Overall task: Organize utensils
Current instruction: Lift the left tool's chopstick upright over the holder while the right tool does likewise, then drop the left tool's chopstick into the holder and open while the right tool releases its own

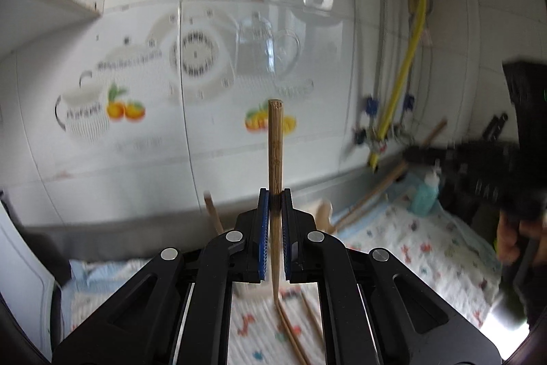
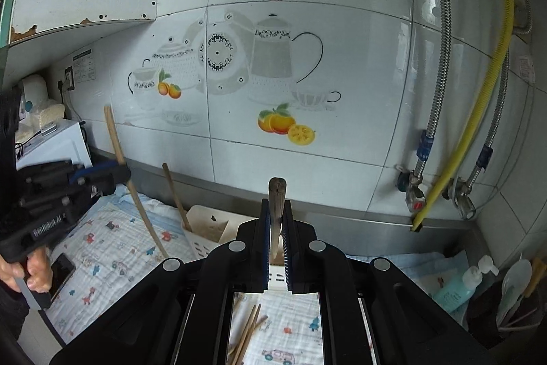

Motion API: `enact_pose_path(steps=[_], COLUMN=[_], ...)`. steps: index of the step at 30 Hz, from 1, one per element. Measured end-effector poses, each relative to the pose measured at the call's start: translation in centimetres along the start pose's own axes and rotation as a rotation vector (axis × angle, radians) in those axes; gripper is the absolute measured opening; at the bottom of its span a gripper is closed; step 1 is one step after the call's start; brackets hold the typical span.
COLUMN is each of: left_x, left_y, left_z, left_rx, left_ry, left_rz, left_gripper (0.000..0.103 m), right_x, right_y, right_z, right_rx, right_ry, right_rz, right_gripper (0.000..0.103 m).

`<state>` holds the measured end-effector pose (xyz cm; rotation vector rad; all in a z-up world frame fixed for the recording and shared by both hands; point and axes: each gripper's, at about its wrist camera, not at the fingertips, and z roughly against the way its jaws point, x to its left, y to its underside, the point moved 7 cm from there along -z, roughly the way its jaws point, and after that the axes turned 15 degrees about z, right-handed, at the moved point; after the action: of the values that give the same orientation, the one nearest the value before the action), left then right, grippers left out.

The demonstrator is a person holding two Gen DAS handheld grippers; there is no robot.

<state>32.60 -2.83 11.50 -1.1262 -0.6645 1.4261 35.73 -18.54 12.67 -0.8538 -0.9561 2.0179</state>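
A wooden chopstick is seen pinched upright between the blue pads of the left claw at the centre of the left wrist view; its blunt end rises above the fingertips against the tiled wall, and its thin end reaches down toward the patterned cloth spread over the table. Loose chopsticks are shown lying on that cloth at the bottom centre of the frame; the right-hand tool appears blurred at the right edge.

In the right wrist view, the right claw is pressed together on a darker utensil handle, held upright at the centre of the frame; what kind of utensil it is cannot be told. A cream utensil holder is seen just left of centre, behind the claw, with one wooden stick standing in it; more chopsticks lie on the cloth at the bottom centre. At the left edge the left claw is shown gripping its chopstick at a tilt, the handle held by a hand; a phone lies on the cloth just beside that hand. A blue soap bottle and a dark container of utensils are seen at the lower right; a yellow hose runs down the wall at the right.
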Motion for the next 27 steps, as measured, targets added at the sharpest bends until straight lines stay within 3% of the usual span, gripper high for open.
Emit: enact_pose_path(steps=[8, 17, 27], left_x=[0.8, 3.5, 3.8], left_y=[-4.1, -2.0, -0.2], left_z=[-3.5, -8.3, -9.2], left_rx=[-0.093, -0.002, 0.047], left_ry=[-0.079, -0.114, -0.119], left_rz=[0.025, 0.081, 0.072], left_gripper=[0.006, 0.006, 0.008], right_x=[-0.4, 0.1, 0.2], right_y=[0.0, 1.7, 3.7], right_z=[-3.1, -5.7, -8.0], right_rx=[0.036, 0.091, 0.151], right_ry=[0.002, -0.02, -0.028], right_rz=[0.009, 0.011, -0.011], right_gripper=[0.006, 0.006, 0.007])
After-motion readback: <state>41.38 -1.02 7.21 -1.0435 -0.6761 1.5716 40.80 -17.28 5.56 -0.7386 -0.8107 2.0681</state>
